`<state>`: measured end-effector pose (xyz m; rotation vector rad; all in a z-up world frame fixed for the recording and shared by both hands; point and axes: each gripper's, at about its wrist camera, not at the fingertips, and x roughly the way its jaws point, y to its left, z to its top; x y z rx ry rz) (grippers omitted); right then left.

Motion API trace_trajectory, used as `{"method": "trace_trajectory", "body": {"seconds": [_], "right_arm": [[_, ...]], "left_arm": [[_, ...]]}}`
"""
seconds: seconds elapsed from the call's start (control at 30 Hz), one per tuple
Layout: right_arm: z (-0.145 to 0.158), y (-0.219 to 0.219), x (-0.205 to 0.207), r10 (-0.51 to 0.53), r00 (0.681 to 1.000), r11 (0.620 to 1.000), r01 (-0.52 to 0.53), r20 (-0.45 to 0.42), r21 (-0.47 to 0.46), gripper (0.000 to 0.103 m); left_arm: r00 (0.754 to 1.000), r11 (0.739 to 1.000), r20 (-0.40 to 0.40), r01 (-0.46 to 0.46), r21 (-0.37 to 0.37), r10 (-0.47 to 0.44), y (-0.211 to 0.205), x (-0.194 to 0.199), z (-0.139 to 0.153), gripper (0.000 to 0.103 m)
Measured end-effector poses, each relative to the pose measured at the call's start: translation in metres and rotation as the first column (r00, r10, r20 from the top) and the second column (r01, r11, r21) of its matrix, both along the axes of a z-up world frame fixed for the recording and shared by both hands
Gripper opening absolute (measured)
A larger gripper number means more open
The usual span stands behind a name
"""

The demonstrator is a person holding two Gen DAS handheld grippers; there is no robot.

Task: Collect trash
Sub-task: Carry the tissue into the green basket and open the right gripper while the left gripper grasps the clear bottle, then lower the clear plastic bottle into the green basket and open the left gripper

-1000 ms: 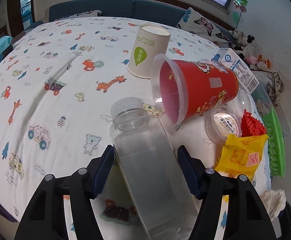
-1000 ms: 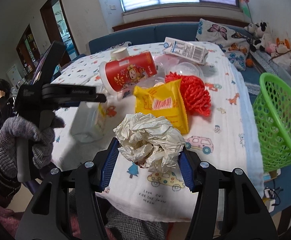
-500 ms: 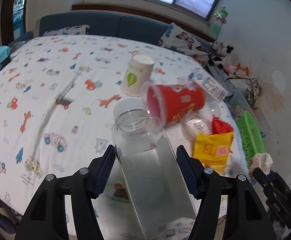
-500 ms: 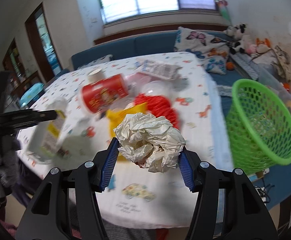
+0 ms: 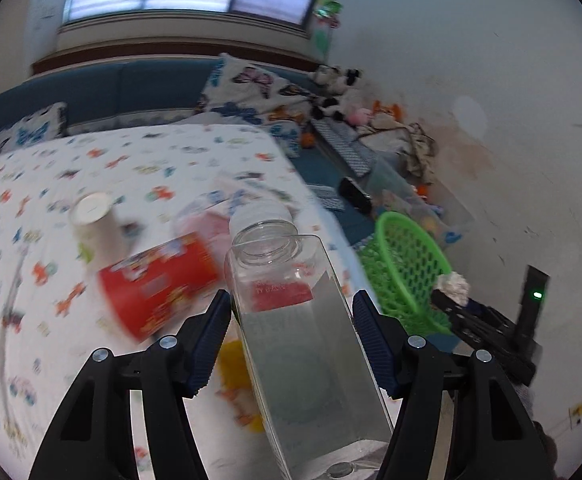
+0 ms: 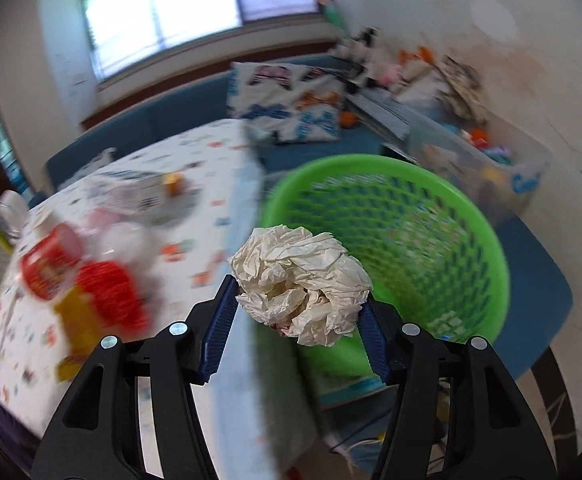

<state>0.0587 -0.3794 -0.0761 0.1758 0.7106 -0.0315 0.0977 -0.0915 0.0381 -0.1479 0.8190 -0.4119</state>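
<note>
From my left wrist view, the left gripper [image 5: 291,344] has its jaws clamped on a clear plastic bottle [image 5: 295,344], held above the surface's [image 5: 139,160] right edge. From my right wrist view, the right gripper [image 6: 297,320] grips a crumpled paper ball [image 6: 301,280], lifted just off that edge, beside the green basket [image 6: 487,236].

Beside the bright green mesh basket [image 6: 471,216], the crumpled paper [image 6: 301,280] is cream-white; the tablecloth [image 5: 139,160] is white with small orange-and-blue prints, and the cup [image 5: 159,284] red.
</note>
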Motion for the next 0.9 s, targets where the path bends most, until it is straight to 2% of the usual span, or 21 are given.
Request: {"method": "trace_trajectory", "body": {"seconds": [0.2, 0.3, 0.4, 0.67, 0.9], "right_arm": [[-0.019, -0.046, 0.024, -0.053, 0.997, 0.997, 0.056, -0.060, 0.047, 0.063], [-0.023, -0.061, 0.036, -0.066, 0.996, 0.996, 0.069, -0.065, 0.047, 0.075], [-0.024, -0.068, 0.040, -0.087, 0.994, 0.995, 0.090, -0.068, 0.039, 0.076], [-0.015, -0.085, 0.019, -0.126, 0.991, 0.992, 0.127, -0.036, 0.011, 0.077], [-0.014, -0.109, -0.005, -0.188, 0.982, 0.982, 0.188, -0.023, 0.013, 0.078]], "left_arm": [[0.991, 0.991, 0.023, 0.135, 0.019, -0.135, -0.071, 0.030, 0.013, 0.061], [0.983, 0.983, 0.016, 0.185, 0.014, -0.185, -0.100, 0.047, 0.013, 0.061], [0.974, 0.974, 0.010, 0.228, 0.018, -0.228, -0.128, 0.062, 0.009, 0.061], [0.937, 0.936, -0.016, 0.350, 0.041, -0.350, -0.202, 0.090, -0.009, 0.061], [0.917, 0.914, -0.067, 0.399, 0.075, -0.394, -0.256, 0.114, -0.035, 0.061]]}}
